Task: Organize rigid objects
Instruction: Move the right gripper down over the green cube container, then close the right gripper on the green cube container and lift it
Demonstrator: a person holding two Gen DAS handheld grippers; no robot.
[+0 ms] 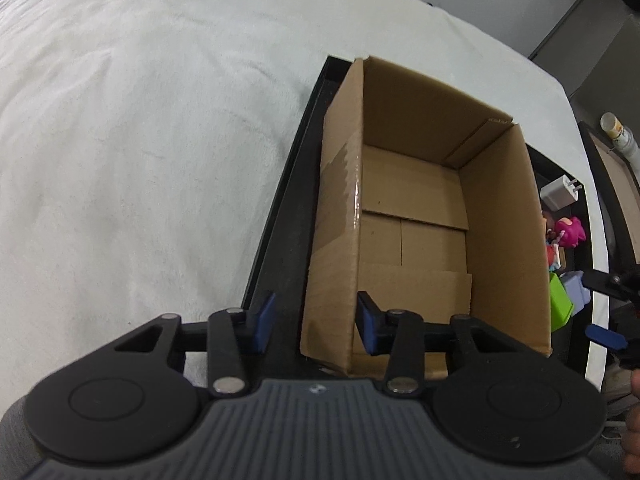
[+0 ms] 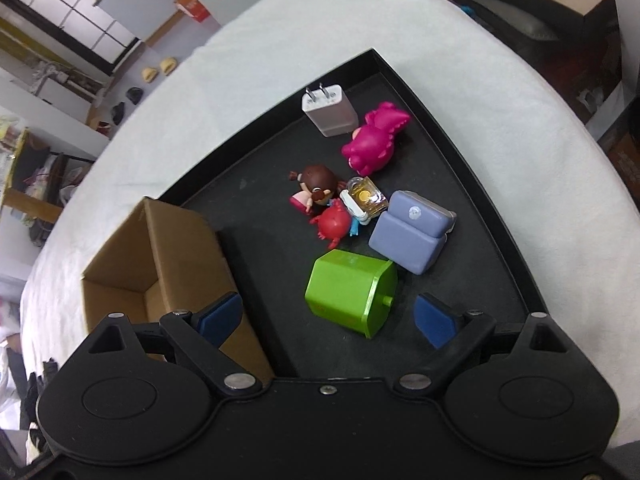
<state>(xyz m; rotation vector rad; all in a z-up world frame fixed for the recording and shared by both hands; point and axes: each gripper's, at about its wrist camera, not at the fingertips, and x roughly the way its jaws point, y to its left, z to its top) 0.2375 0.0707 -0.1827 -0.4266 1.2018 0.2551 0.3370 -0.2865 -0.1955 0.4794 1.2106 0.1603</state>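
Note:
An open, empty cardboard box (image 1: pixel 416 216) stands in a black tray (image 1: pixel 288 216); it also shows in the right wrist view (image 2: pixel 160 248). My left gripper (image 1: pixel 316 324) is open, its fingers straddling the box's near left wall. My right gripper (image 2: pixel 328 320) is open and empty, just above a green toy bin (image 2: pixel 350 292) lying on its side. Beyond it lie a lavender toy armchair (image 2: pixel 408 236), a red figure (image 2: pixel 334 224), a brown-haired doll (image 2: pixel 316 188), a small clear bottle (image 2: pixel 366 196), a magenta dinosaur toy (image 2: pixel 376 140) and a white charger plug (image 2: pixel 330 112).
The tray (image 2: pixel 480 184) sits on a white cloth-covered table (image 1: pixel 140 140). The right gripper's fingers (image 1: pixel 604 336) show at the left wrist view's right edge. A white bottle (image 1: pixel 618 132) stands off the table's right edge.

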